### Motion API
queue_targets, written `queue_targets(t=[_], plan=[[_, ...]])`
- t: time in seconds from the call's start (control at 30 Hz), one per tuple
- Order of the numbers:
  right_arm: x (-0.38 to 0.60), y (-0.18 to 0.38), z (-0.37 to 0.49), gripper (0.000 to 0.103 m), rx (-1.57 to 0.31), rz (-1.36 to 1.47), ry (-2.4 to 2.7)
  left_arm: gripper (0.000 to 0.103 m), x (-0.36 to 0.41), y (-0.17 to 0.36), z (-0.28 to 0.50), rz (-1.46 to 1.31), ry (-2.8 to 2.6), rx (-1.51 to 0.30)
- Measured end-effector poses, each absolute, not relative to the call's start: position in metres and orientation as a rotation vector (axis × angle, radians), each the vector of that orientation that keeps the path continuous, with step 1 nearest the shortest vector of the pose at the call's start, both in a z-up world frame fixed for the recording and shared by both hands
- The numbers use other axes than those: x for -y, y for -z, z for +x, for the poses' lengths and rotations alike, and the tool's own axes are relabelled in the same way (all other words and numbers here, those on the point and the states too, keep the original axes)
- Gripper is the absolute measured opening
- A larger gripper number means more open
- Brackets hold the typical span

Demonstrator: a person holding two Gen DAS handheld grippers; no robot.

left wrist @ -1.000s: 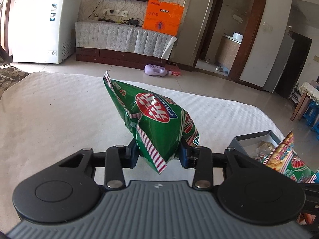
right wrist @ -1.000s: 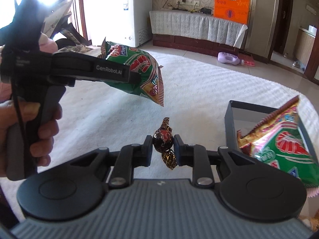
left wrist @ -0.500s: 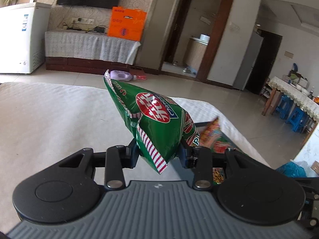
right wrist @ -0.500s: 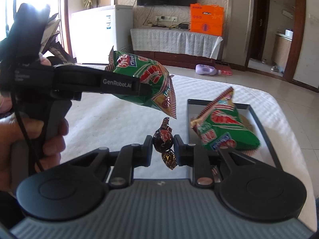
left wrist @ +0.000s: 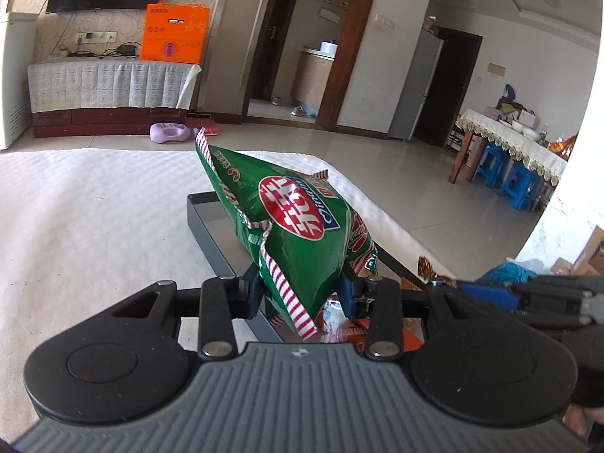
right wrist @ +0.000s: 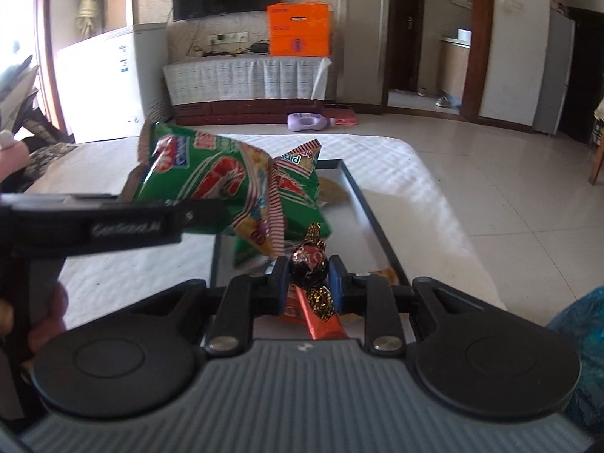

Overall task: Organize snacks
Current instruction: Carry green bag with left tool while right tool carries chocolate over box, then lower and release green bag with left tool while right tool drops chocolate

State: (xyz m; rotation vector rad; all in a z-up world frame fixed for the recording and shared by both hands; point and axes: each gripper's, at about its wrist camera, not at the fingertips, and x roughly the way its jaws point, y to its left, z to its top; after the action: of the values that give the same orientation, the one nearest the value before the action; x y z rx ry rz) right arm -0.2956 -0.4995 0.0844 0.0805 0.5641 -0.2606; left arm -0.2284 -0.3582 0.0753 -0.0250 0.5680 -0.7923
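Note:
My left gripper (left wrist: pixel 298 290) is shut on a green snack bag (left wrist: pixel 294 234) and holds it in the air over the dark tray (left wrist: pixel 204 234). The right wrist view shows the same left gripper (right wrist: pixel 204 215) coming in from the left with that green bag (right wrist: pixel 211 185). My right gripper (right wrist: pixel 307 279) is shut on a round foil-wrapped candy (right wrist: pixel 307 264) above the near end of the tray (right wrist: pixel 362 204). A second green bag (right wrist: pixel 302 188) and an orange wrapped bar (right wrist: pixel 321 321) lie in the tray. The candy's gold twist (left wrist: pixel 426 266) peeks in at the right of the left wrist view.
The tray rests on a white textured cover (left wrist: pixel 94 226) near its right edge. A person's hand (right wrist: pixel 45 321) grips the left tool's handle. A blue plastic bag (right wrist: pixel 581 324) lies low on the right. Beyond are tiled floor, a purple bottle (left wrist: pixel 168 132) and a table with blue stools (left wrist: pixel 509 139).
Both grippers have swung to the right, each keeping its grip. The green bag now hangs over the tray, and the candy is above the tray's near end.

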Motion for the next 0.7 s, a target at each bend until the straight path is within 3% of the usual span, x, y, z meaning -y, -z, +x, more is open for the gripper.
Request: queue_targets(t=[0.4, 0.7], plan=[[0.516, -0.077, -0.284, 0.025, -0.581, 0.116, 0.275, 0.045, 0.342, -0.072, -0.26, -0.032, 0.891, -0.6], [0.528, -0.081, -0.285, 0.026, -0.548, 0.15, 0.312, 0.045, 0.373, -0.047, -0.247, -0.011, 0.919, -0.651]])
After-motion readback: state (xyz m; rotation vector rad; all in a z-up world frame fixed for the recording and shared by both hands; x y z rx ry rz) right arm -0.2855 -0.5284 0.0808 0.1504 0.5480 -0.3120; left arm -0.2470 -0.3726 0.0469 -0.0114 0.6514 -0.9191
